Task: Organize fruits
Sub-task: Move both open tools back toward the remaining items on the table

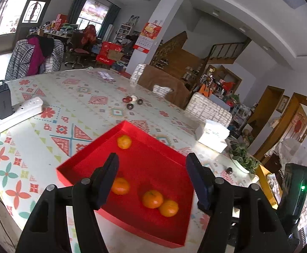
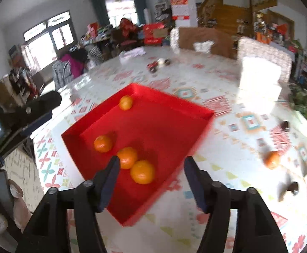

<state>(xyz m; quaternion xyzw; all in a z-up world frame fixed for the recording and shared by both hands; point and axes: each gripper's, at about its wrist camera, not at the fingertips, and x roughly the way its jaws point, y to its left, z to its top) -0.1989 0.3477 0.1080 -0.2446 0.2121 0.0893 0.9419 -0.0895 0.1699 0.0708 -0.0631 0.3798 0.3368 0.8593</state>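
Four oranges sit loose in the red tray (image 2: 204, 113) at the centre of both views: one orange (image 2: 126, 102) alone near the tray's far corner, a second (image 2: 103, 143) by its left wall, and a touching pair (image 2: 127, 157) low in the frame. A fifth orange (image 2: 271, 159) lies out on the patterned table (image 2: 227, 164) at the right edge of the right wrist view, well apart from the tray — judging by the task, it is the one left to gather.

The left hand-held gripper (image 1: 152, 166) hangs above the tray with its jaws spread and nothing between them; the right hand-held gripper (image 2: 152, 167) is likewise spread and empty over the tray's near side.

The stray fruit looks light, round and smooth-skinned, so it is likely to roll at a nudge on the slick table covering. The peel probably yields a little, which helps the pads bite, but a hard squeeze could bruise it. The sound hold is across its widest girth, pads on opposite sides, coming down from above. Small dark items (image 2: 285, 125) lie near it, so the approach wants care. Set down gently — fruit already in the tray will roll if bumped.
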